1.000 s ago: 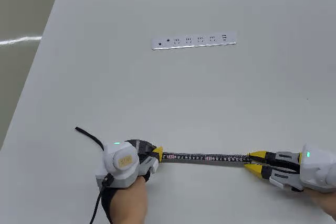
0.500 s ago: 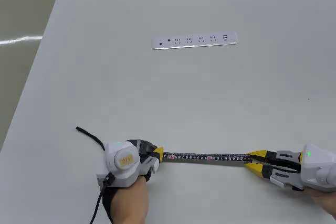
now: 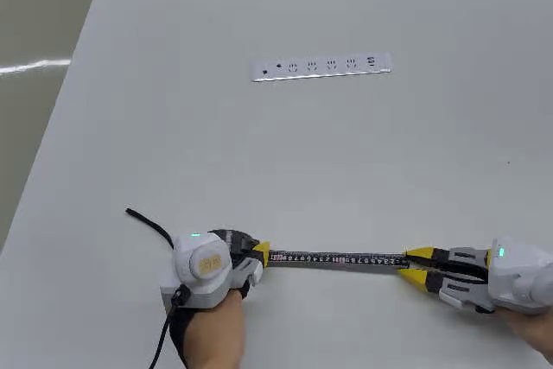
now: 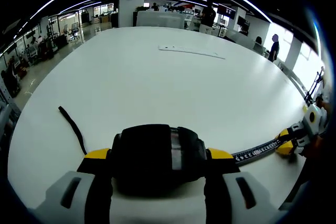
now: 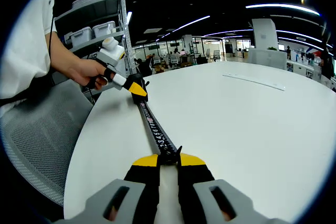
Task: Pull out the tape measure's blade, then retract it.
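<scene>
Clamping the black case (image 4: 157, 153) between yellow tips: left tool (image 3: 259, 253), closed firmly on it, low by the table's (image 3: 259, 144) near edge. Pinching the blade (image 3: 337, 258) by its end: right tool (image 3: 411, 265), jaws almost together. Blade drawn out straight, long axis running left to right between both tools, just over the table. Dark scale, white numerals, red marks; figures too small to read. Strip (image 3: 320, 66) lying well beyond, parallel to blade.

Open-plan office-like lab, ceiling light strips (image 5: 278, 6), metal shelving (image 5: 122, 19) with plastic bins (image 5: 94, 31), large white workbench (image 3: 302, 153)
</scene>
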Tool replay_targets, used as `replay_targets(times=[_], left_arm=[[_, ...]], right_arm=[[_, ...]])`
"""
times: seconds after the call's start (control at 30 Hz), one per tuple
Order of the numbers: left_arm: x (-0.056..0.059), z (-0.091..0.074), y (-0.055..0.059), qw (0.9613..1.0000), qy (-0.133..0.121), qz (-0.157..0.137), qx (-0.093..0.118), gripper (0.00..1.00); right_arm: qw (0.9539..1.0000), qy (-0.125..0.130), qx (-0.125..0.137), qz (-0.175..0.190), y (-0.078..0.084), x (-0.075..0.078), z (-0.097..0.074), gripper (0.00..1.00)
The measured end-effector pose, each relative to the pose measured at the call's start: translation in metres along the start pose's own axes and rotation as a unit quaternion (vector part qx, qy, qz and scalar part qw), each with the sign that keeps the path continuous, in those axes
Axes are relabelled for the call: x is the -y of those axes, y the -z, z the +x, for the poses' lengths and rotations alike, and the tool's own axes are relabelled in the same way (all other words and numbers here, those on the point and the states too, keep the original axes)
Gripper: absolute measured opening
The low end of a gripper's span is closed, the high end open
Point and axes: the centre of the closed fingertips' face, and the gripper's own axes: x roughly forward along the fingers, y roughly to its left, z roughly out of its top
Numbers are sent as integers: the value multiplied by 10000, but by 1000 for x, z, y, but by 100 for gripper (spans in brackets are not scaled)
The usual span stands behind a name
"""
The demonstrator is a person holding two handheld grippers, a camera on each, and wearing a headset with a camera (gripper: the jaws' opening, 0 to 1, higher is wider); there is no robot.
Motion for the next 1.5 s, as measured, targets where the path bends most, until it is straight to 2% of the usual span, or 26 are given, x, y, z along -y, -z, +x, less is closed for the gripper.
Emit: replay_targets(times=[0.07,0.8,1.5], left_arm=[[0,0,0,10000,3,-4,-15,69],[0,1,1,10000,13,-26,-22,69],[0,1,1,10000,22,-34,-34,69]], right_arm=[[10000,-43,-52,-48,1,-2,3,11],[9998,-182,62,-50,-10,-8,29,11],[9995,-290,93,-76,-19,-16,44,11]])
